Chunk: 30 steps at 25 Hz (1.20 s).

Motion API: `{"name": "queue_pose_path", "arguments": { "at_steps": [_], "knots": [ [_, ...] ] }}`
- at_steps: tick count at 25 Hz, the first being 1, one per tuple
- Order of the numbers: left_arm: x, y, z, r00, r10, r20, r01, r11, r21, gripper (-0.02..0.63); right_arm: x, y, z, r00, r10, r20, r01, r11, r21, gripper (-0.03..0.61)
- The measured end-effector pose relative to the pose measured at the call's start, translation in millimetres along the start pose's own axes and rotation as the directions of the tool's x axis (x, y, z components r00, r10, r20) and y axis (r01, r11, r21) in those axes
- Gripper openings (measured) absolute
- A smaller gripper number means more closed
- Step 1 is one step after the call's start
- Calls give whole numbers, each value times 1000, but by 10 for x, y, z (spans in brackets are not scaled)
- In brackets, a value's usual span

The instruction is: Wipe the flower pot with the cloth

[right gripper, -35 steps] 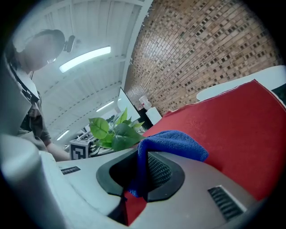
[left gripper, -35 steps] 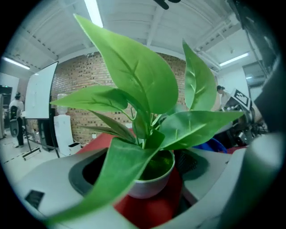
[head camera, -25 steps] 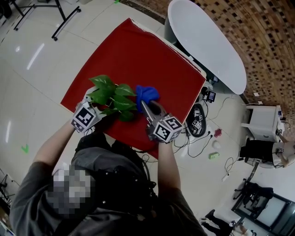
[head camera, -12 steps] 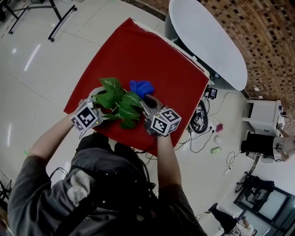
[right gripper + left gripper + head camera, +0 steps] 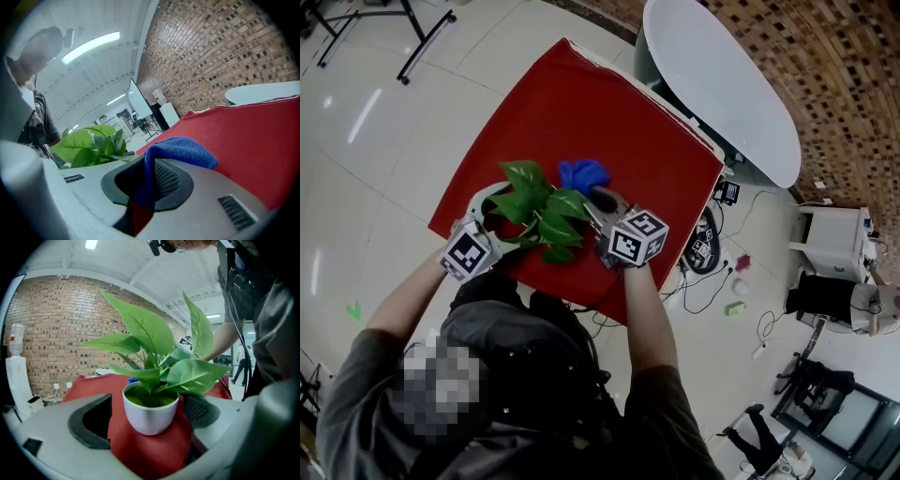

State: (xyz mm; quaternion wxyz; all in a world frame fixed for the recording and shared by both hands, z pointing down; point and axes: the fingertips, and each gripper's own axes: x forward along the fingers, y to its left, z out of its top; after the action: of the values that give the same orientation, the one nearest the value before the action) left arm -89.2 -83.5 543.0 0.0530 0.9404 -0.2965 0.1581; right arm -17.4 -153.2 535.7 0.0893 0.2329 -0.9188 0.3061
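Left tongs: jaws wide apart, one on each side of the flower pot. There was a clear gap at the left jaw. The right jaw was close to the pot wall, and I could not tell whether it touched. No clamp on the pot.

Right tongs: jaws nearly together, pinching the cloth. The blue fabric bunched out beyond the tips.

The pot stood upright on the red cover of the table, near the edge closest to the person. The head view showed the cloth just beside the plant, on its far right side. I could not tell whether the cloth touched the cover.

Count:
- one white flower pot
- one leafy green plant in it
- one blue cloth
- two tongs, each with one marker cube: left, right
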Motion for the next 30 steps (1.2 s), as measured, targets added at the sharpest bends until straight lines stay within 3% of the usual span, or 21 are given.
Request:
{"name": "queue_pose_path", "arguments": {
  "at_steps": [6,12,20,30],
  "knots": [
    [-9,-137,-96,989,145,-8,-145,987,-68,485,299,54,55,990,117,-78,-118,993,-7,52],
    [235,-2,107,968,251,-25,-252,967,-45,476,287,78,108,978,191,-83,-187,981,58,52],
    [197,3,82,961,274,-36,-275,960,-56,472,66,248,-76,978,186,-95,-182,982,44,52],
    [213,-36,79,962,272,-39,-274,960,-60,472,-226,502,-293,987,158,-41,-155,986,63,51]
  ]
}}
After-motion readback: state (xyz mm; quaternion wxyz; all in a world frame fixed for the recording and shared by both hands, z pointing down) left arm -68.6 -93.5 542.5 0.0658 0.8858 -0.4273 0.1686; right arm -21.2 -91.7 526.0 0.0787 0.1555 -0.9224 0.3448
